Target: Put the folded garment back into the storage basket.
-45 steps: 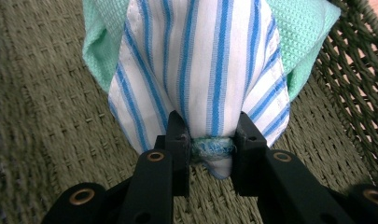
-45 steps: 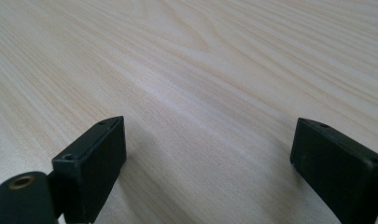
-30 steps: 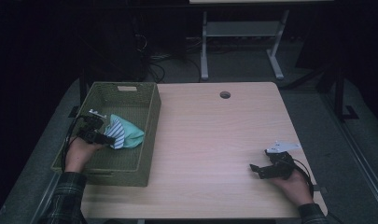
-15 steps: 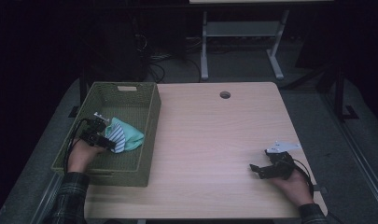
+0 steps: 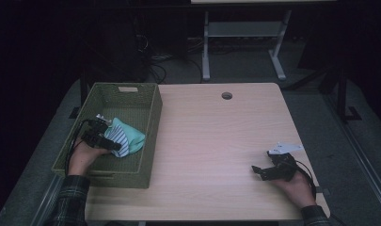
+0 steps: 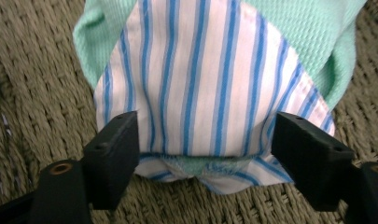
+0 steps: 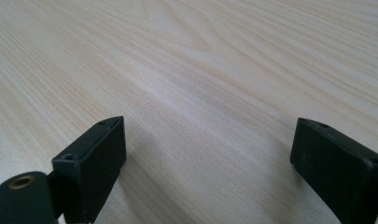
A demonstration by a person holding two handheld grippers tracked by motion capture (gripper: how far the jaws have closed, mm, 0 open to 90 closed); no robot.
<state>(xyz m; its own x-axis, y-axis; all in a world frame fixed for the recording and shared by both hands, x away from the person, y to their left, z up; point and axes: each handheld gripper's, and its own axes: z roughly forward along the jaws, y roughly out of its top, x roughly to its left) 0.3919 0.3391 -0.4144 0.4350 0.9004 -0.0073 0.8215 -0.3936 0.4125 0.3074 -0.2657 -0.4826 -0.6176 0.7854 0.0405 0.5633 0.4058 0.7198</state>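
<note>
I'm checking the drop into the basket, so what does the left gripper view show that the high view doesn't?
Left gripper view: blue and white stripes on the folded cloth, with the left gripper jaws just opened and standing clear either side of it. High view: the whole green basket, the table and the right gripper, open over bare wood. Both: the mint and striped cloth lying in the woven basket.

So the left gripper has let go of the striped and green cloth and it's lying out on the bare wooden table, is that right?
Not quite. The left gripper, its jaws just opened, has let go, but the striped and green cloth lies inside the green woven basket, not on the bare table. The left gripper view shows basket weave under it; the high view confirms it.
</note>
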